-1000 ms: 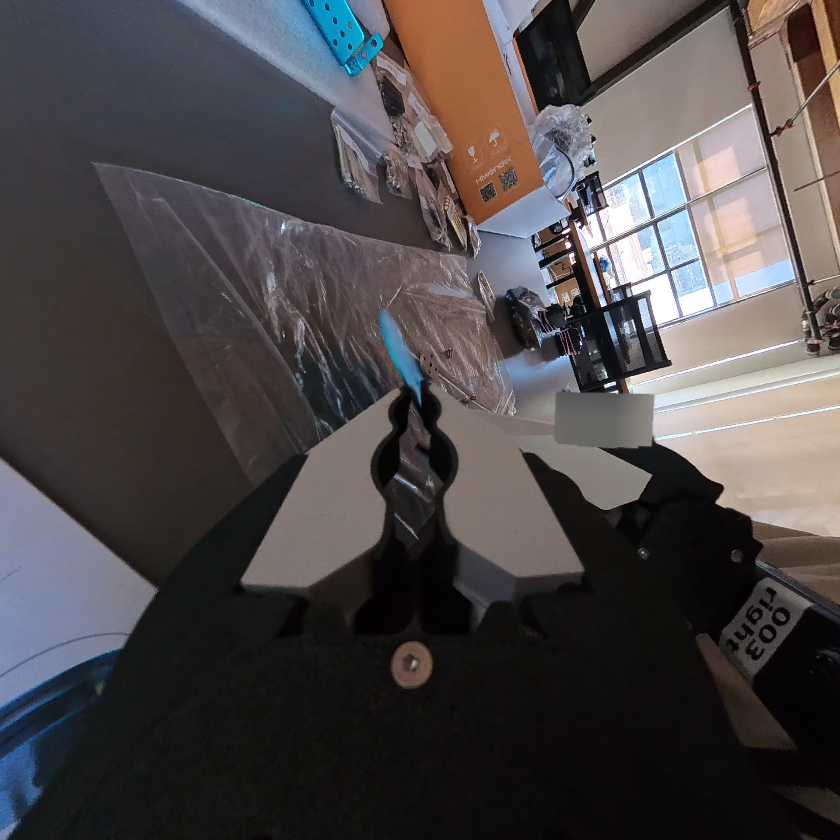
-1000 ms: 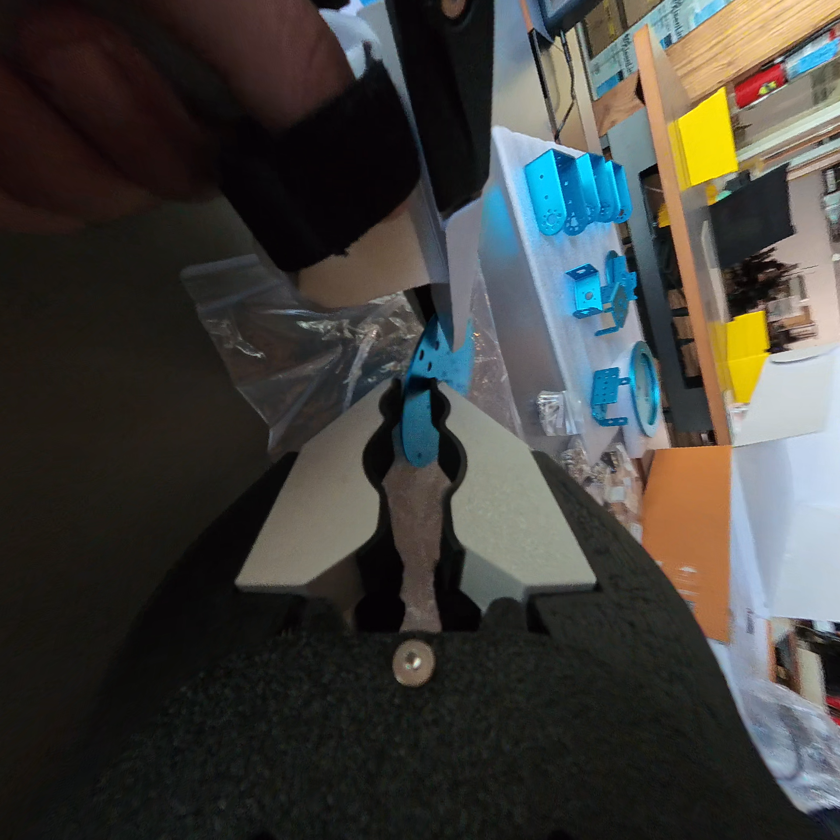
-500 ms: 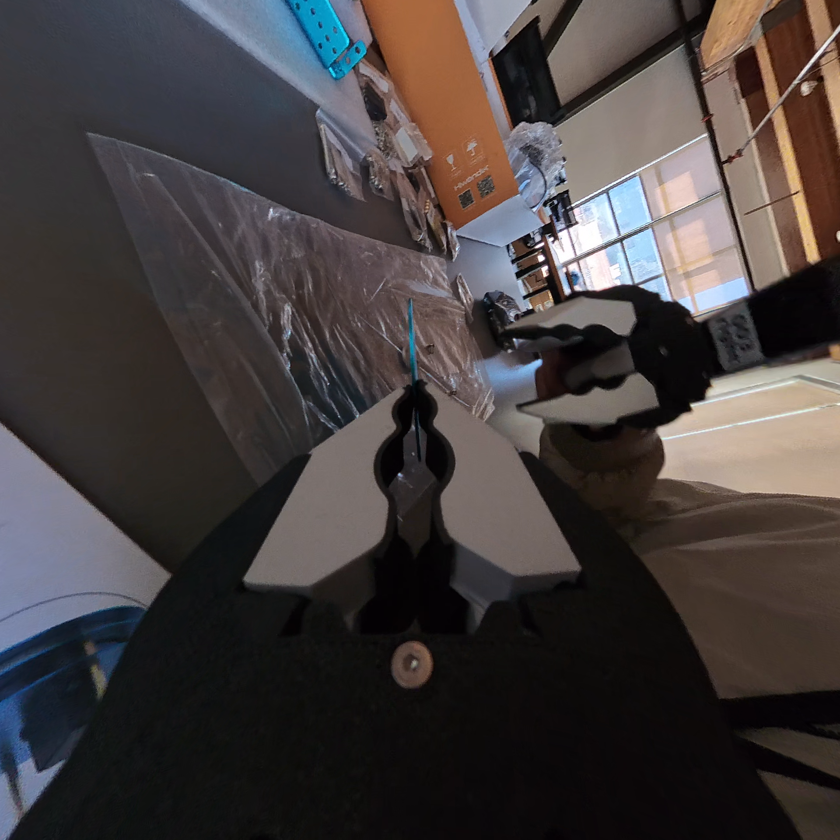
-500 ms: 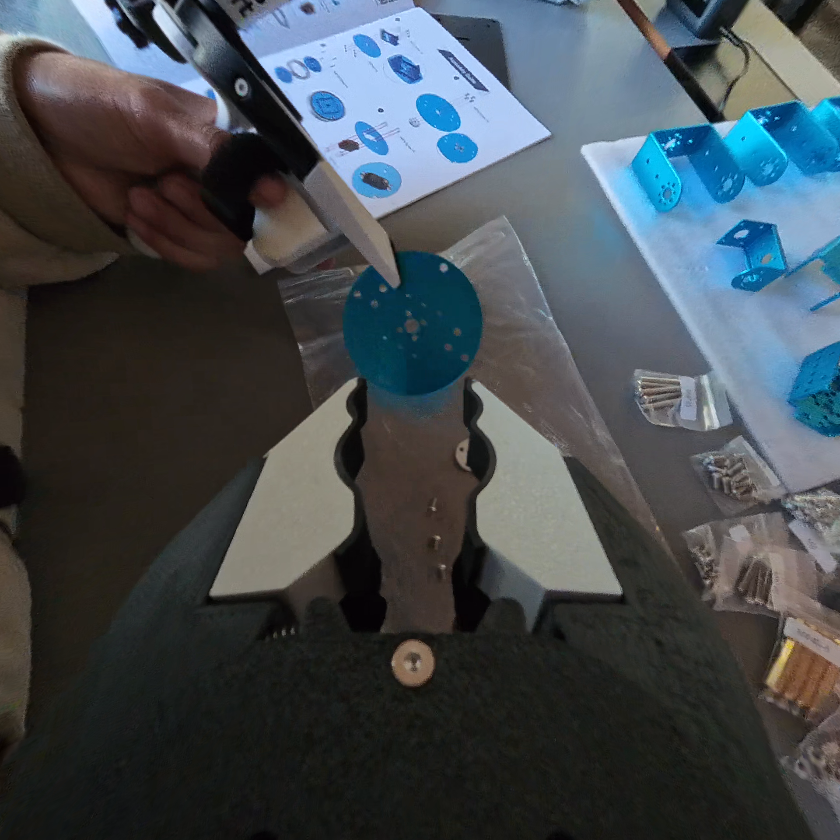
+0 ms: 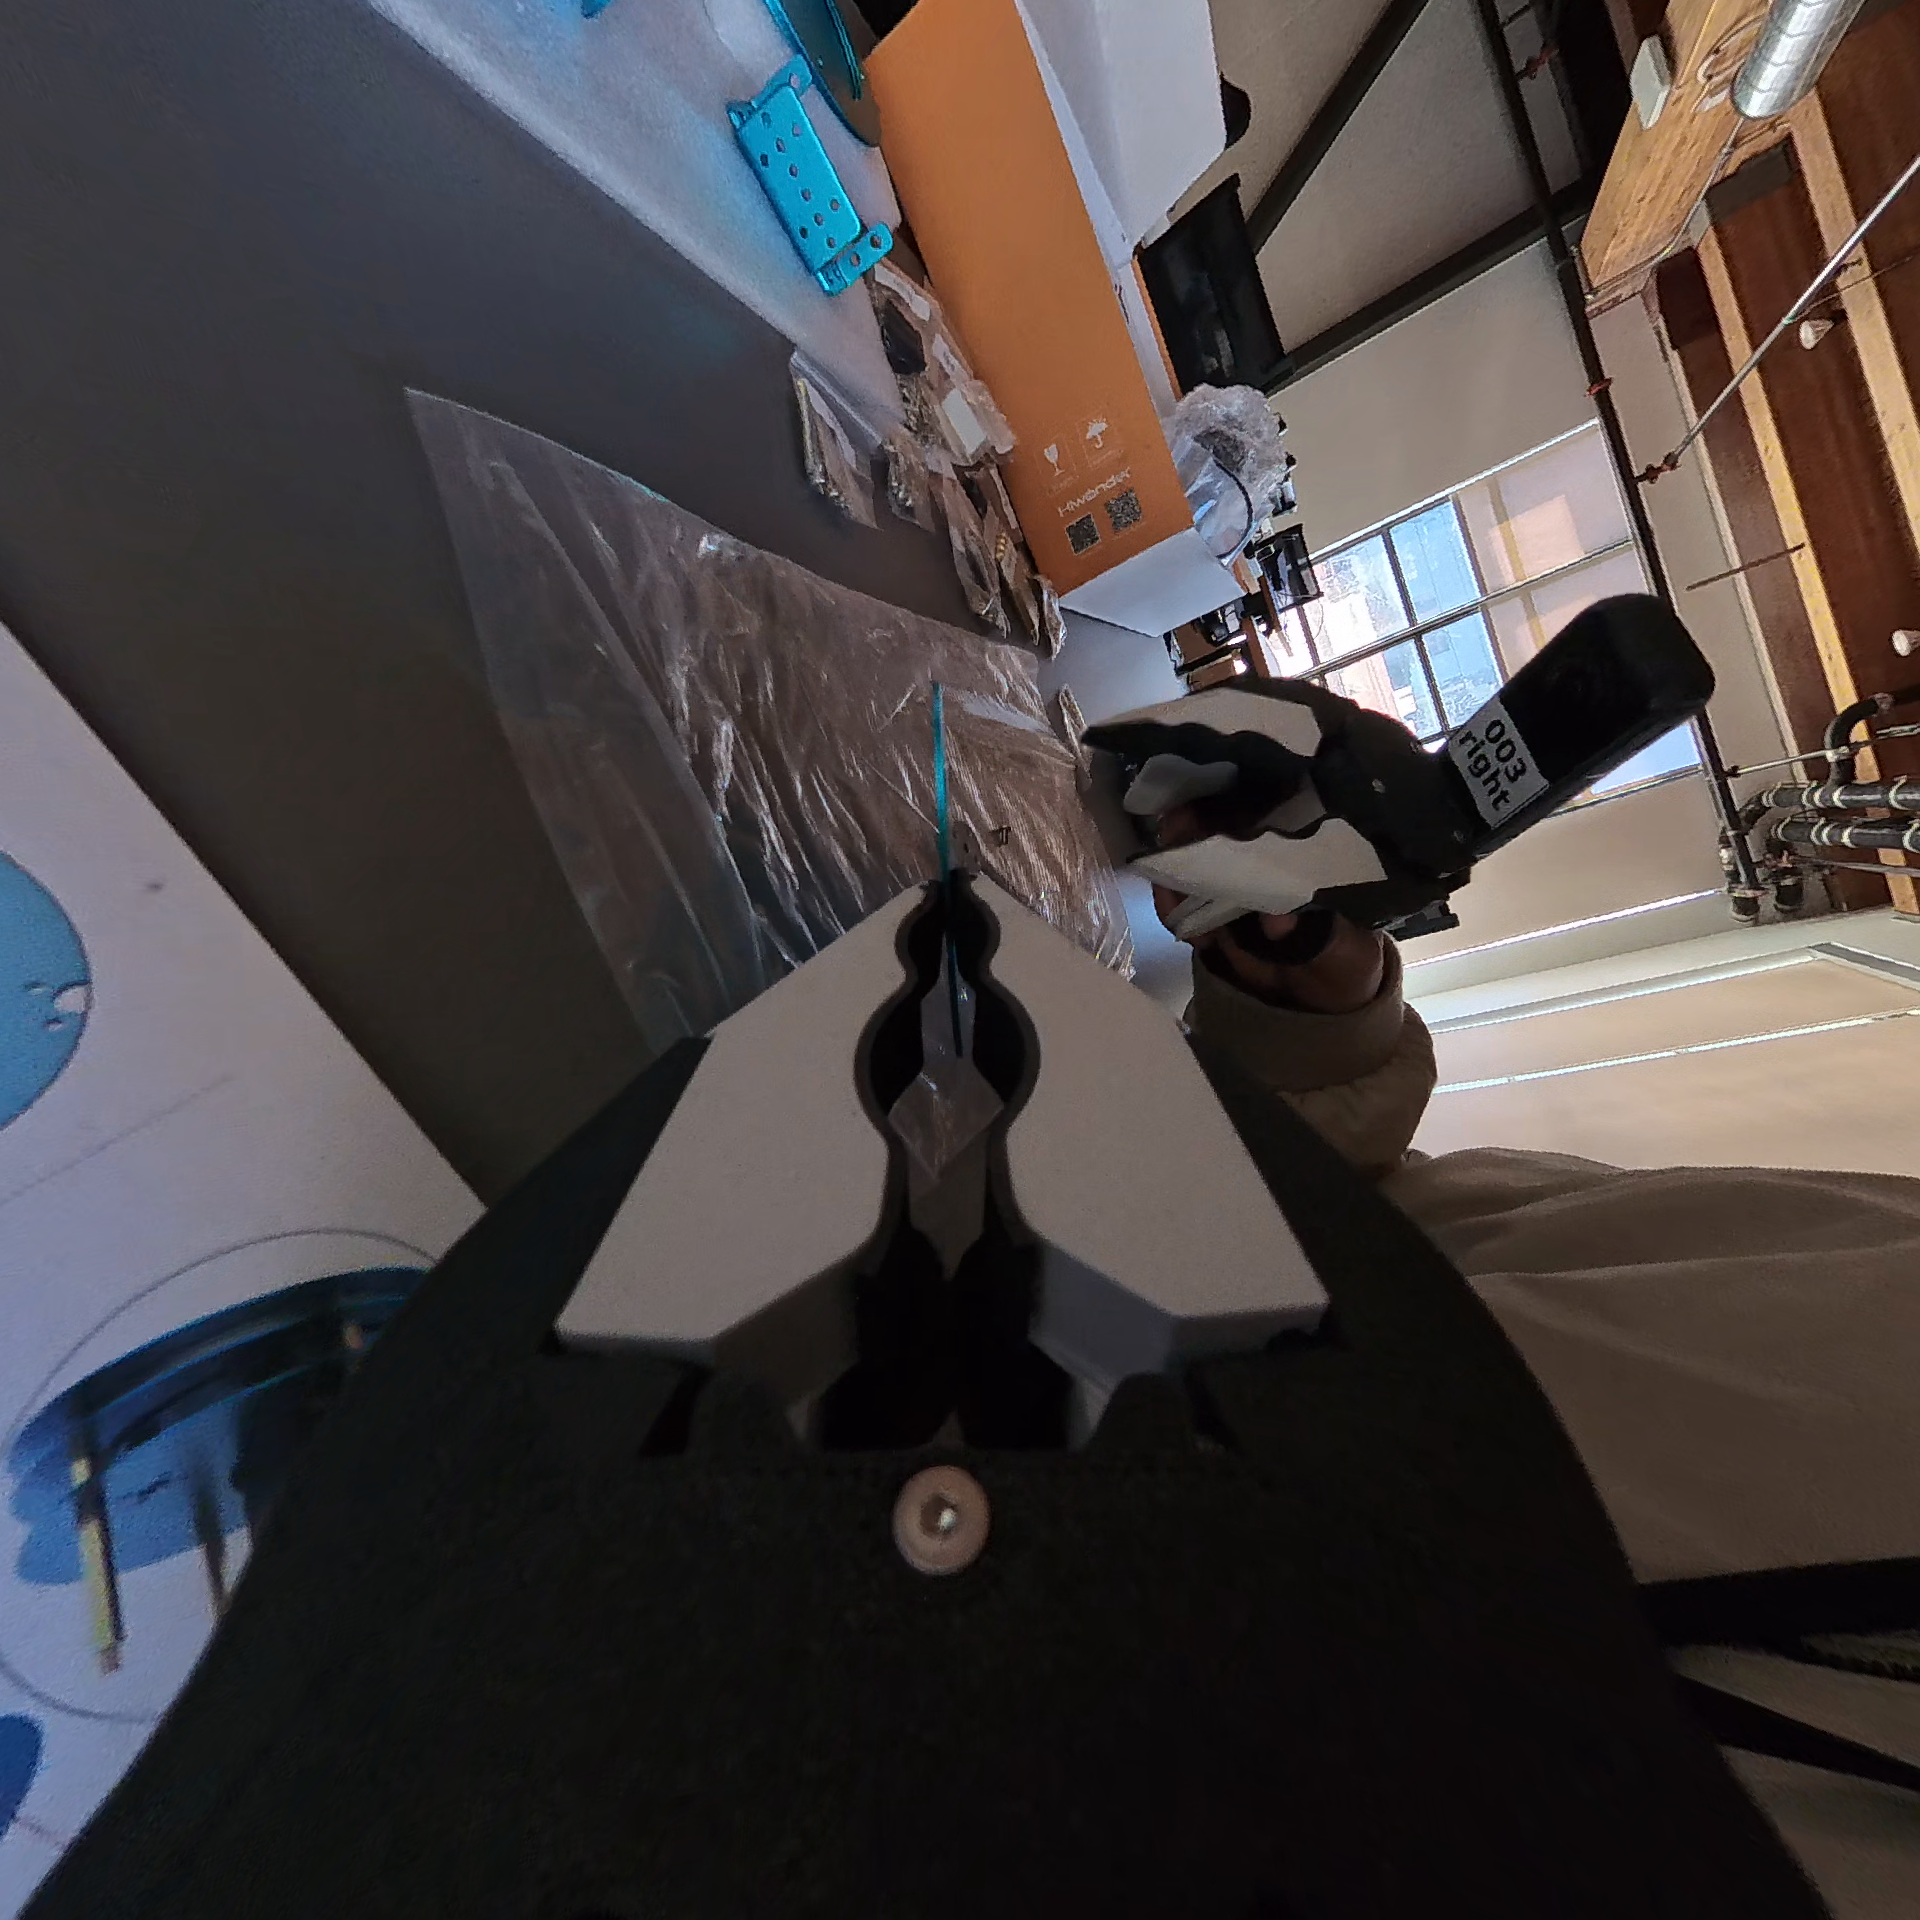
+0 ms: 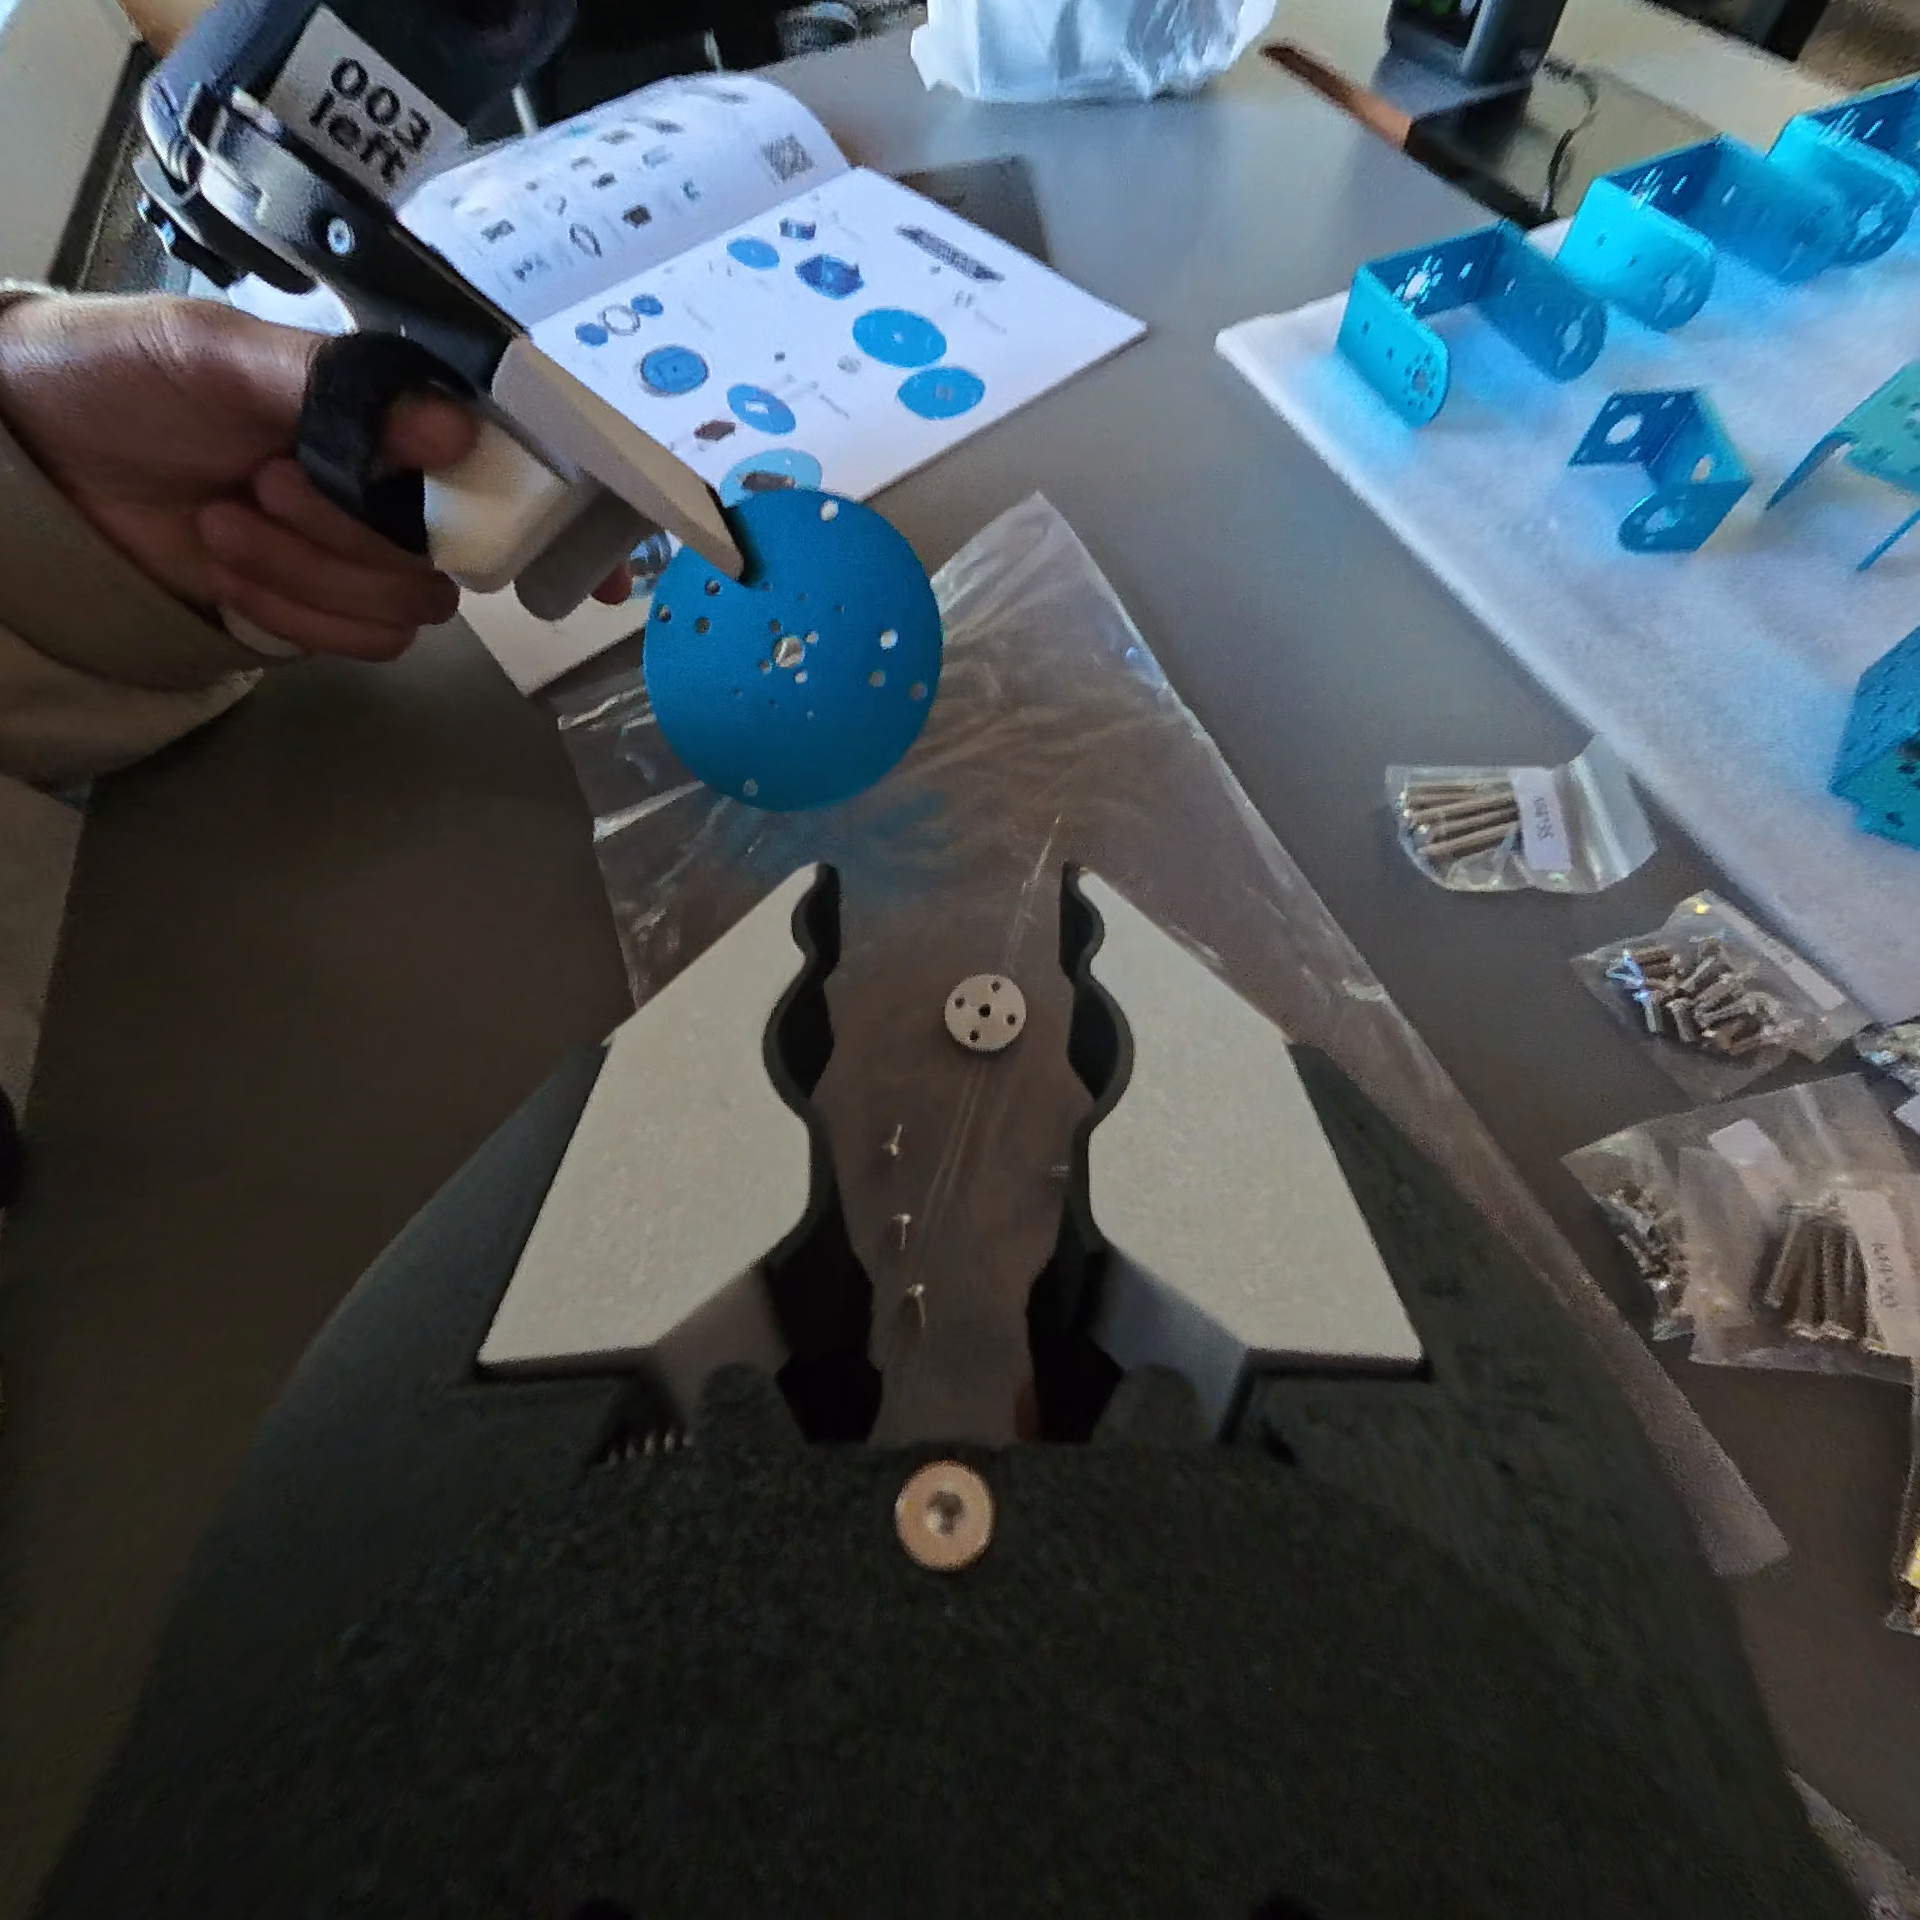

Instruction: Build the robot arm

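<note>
Stretching across most of the scene is a dark grey bench (image 6: 1299, 540), and on it lies a long clear plastic bag (image 6: 1101, 790), flat and crinkled. Off to the right a white foam sheet (image 6: 1621, 582) carries several blue metal brackets (image 6: 1475, 312), and nearer the edge sit small bags of screws (image 6: 1507, 826). An open instruction booklet (image 6: 821, 312) lies at the far side, just beside the end of the plastic bag.

Above the bag, the left gripper (image 5: 951, 894) is held in a person's hand (image 6: 197, 488), its jaws pressed together on the rim of a blue round plate (image 6: 795, 649) drilled with many small holes. The plate hangs tilted in the air, clear of the bench, over the far end of the bag; from the left wrist view it shows only as a thin blue edge.

The right gripper (image 6: 945, 894) hovers nearer, its jaws spread apart with nothing between them. Seen in the gap, on the plastic bag below, are a small silver disc (image 6: 985, 1013) with a ring of holes and a few tiny screws (image 6: 902, 1226) in a loose line behind it.
</note>
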Available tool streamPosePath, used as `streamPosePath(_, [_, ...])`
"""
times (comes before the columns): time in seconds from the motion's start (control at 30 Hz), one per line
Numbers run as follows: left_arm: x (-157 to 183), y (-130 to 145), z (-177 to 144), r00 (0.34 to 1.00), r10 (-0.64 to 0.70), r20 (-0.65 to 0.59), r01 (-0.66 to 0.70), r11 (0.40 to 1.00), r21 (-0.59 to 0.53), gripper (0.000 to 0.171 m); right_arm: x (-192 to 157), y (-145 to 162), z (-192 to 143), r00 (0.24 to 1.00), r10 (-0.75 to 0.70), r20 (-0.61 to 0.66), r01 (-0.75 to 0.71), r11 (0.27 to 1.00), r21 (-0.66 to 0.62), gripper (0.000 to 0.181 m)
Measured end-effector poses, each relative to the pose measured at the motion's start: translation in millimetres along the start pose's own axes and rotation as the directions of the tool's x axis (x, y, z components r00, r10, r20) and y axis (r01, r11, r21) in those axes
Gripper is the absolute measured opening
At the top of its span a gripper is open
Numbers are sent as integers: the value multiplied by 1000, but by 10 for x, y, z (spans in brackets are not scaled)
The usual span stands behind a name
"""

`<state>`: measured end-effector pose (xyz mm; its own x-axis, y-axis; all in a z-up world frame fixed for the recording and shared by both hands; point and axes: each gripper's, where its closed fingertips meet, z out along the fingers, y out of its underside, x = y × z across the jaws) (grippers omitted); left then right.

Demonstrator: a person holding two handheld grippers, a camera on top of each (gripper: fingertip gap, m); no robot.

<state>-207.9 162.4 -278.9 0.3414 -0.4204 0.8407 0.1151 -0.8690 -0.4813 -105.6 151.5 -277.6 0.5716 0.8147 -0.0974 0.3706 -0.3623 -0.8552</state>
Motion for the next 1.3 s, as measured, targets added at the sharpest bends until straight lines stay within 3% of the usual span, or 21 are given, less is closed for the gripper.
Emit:
streamPosePath(0.27, [20, 0, -7, 1000, -1, -10, 1, 1000, 8, 1, -18, 249, 105, 999, -37, -11, 34, 986, -164, 41])
streamPosePath(0.63, [42, -8, -43, 1000, 23, -20, -22, 1000, 21, 1, -79, 241, 104, 1000, 15, 22, -10, 984, -177, 37])
streamPosePath(1.03, [14, 30, 59, 1000, 20, 5, -20, 1000, -5, 1, 56, 499, 190, 986, -135, -103, 92, 935, -341, 32])
streamPosePath(1.3, [5, 54, 97, 1000, 10, -7, -10, 1000, -13, 1, 74, 503, 228, 985, -135, -110, 91, 938, -335, 28])
